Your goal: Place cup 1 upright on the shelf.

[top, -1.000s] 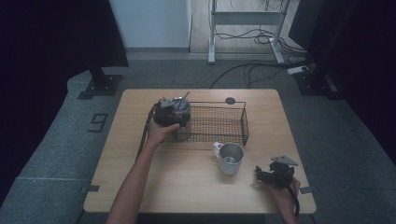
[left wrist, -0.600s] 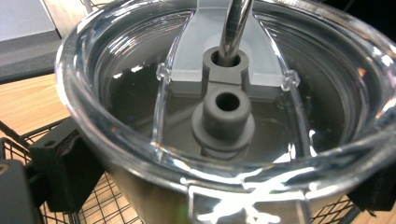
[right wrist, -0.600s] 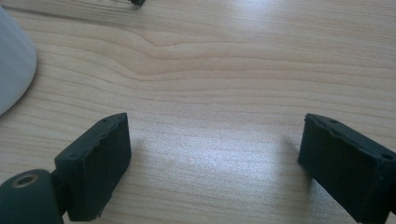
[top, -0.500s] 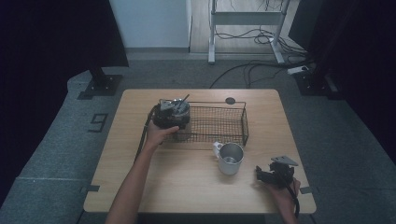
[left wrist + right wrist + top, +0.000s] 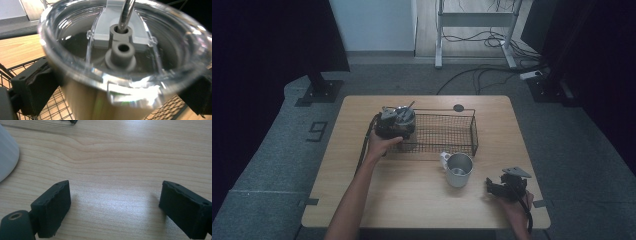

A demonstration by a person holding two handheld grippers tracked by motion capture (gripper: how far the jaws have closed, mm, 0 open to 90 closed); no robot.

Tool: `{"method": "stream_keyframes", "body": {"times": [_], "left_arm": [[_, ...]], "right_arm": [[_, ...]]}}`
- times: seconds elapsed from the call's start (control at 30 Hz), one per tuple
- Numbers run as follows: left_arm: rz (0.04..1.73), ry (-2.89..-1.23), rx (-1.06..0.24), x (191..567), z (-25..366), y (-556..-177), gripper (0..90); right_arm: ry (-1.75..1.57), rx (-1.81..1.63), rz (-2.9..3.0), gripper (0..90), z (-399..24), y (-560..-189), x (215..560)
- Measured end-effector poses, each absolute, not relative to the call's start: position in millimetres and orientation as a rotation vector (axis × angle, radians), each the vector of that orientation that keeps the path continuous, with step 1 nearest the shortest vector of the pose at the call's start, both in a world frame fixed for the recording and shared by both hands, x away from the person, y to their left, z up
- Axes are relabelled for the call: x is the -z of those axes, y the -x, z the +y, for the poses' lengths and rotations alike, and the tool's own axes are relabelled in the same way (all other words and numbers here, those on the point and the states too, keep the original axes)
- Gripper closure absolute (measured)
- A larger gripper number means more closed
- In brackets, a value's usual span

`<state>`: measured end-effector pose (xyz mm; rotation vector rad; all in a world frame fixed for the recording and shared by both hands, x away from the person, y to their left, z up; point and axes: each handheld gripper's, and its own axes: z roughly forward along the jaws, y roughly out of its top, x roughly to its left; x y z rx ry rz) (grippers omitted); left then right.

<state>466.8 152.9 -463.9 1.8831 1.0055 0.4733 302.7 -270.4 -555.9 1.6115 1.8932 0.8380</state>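
Wooden surface (image 5: pixel 412 200) carrying a black wire basket (image 5: pixel 447 132) at centre and a metal mug (image 5: pixel 459 170) just beyond its 5 o'clock corner. Left gripper (image 5: pixel 393 125) reaching forward on an outstretched forearm to the basket's 9 o'clock end, fingers (image 5: pixel 32 85) clamped around a lidded steel tumbler (image 5: pixel 120 62) with straw, above the mesh. Right gripper (image 5: pixel 506 186) resting low at 4 o'clock, fingers (image 5: pixel 53 207) spread wide, gripping nothing.

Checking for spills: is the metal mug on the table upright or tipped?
Upright: the metal mug stands on its base on the table, open mouth up.

Left tongs (image 5: pixel 398 121) carried tumbler (image 5: pixel 120 65) slightly toward basket (image 5: pixel 447 134).
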Motion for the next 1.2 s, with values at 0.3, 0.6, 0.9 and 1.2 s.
{"method": "stream_keyframes", "body": {"times": [0.3, 0.6, 0.9, 1.2], "left_arm": [[0.982, -1.863, -0.476, 456.5, 160.1, -455.6, 0.6], [0.985, -1.849, -0.489, 451.0, 167.0, -441.7, 0.6], [0.993, -1.814, -0.469, 458.4, 184.0, -423.0, 0.6], [0.996, -1.821, -0.458, 464.8, 194.0, -405.4, 1.3]], "right_arm": [[-1.611, -0.836, 1.893, 9.8, -270.3, -302.6, 555.8], [-1.61, -0.835, 1.895, 9.9, -270.3, -302.6, 555.7], [-1.613, -0.836, 1.893, 9.9, -270.1, -302.6, 555.6], [-1.613, -0.837, 1.893, 9.9, -270.1, -302.7, 555.7]]}}
